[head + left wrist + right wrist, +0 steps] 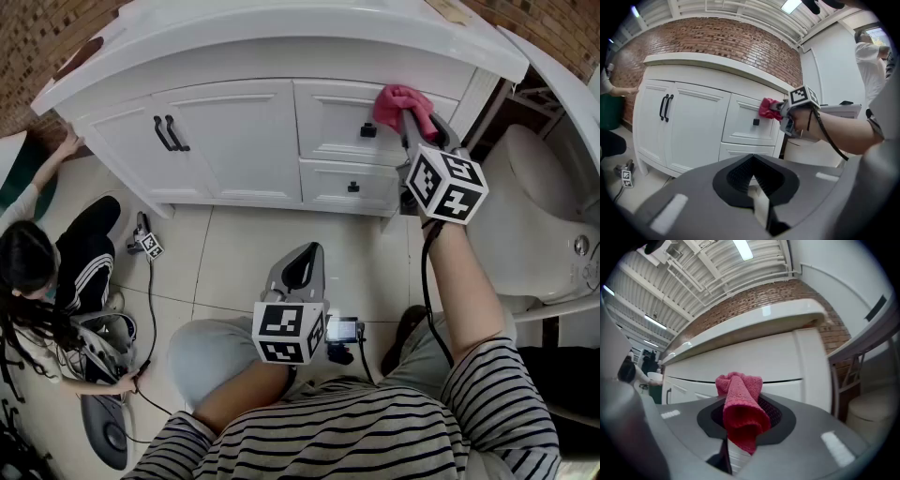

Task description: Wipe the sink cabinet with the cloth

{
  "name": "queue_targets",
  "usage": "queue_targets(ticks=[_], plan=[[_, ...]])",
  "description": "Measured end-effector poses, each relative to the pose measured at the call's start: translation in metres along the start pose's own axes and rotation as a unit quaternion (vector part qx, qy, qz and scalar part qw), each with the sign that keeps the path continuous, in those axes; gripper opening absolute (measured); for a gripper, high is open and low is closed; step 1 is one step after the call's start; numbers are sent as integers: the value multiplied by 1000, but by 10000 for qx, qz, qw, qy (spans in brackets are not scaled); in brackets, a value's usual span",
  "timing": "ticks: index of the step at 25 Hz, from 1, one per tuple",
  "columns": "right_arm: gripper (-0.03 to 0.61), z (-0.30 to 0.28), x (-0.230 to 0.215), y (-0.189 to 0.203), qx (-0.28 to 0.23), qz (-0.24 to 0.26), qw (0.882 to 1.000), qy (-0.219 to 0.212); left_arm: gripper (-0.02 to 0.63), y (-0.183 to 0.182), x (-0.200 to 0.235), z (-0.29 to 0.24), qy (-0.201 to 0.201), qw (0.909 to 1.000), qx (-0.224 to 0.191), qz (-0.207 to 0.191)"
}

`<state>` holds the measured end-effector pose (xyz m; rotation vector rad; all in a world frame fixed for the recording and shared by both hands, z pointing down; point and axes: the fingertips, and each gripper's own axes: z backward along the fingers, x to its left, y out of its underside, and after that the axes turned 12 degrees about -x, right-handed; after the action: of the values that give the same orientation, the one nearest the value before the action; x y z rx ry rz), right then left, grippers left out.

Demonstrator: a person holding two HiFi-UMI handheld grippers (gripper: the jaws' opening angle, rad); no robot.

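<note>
A white sink cabinet (253,141) with two doors and two drawers stands before me. My right gripper (412,117) is shut on a pink-red cloth (403,105), which presses against the top right drawer front beside its black knob (368,130). The cloth (739,413) bunches out between the jaws in the right gripper view, and it shows as the cloth (768,108) from the left gripper view. My left gripper (300,267) hangs low above my knee, jaws together with nothing in them, pointing at the cabinet (693,126).
A white toilet (539,234) stands right of the cabinet. A person (47,272) sits on the tiled floor at the left, hand on the cabinet's corner, with cables and a small marker device (145,242) nearby. Brick wall behind.
</note>
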<state>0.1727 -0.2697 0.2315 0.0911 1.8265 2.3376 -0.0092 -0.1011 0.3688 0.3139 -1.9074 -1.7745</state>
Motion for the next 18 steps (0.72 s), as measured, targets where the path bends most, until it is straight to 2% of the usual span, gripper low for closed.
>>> queue_targets(ticks=[4,6,7,8,10,12,13,15,18], plan=[[106,35,-97,-4,-36,291,9931,1133,0,-1,10,2,-54,10000,-13,-46],[98,51,-119,-8,-43,214,9859,1661,0,-2,14,4,-86,10000,-30,-29],[97,55,-113,-10,-100,110,9857,1679,0,-2,16,6,-95,9999,-31,-13],[95,54,-94,-10,-167,-3,9888,1483,0,-1,17,7,-99,9999,-26,6],[97,41,-28,-1,-214,-202,9975,649,0,1,19,9,-112,9999,-13,43],[96,20,51,19,-91,-347,9990,-276,0,1,22,10,-134,9999,-11,106],[97,8,85,32,24,-336,9976,-609,0,1,23,11,-144,9998,-15,135],[97,-16,130,61,316,-116,9952,-920,0,0,24,12,-157,9998,-23,137],[97,-38,144,89,620,233,9944,-823,0,2,27,16,-200,9997,1,114]])
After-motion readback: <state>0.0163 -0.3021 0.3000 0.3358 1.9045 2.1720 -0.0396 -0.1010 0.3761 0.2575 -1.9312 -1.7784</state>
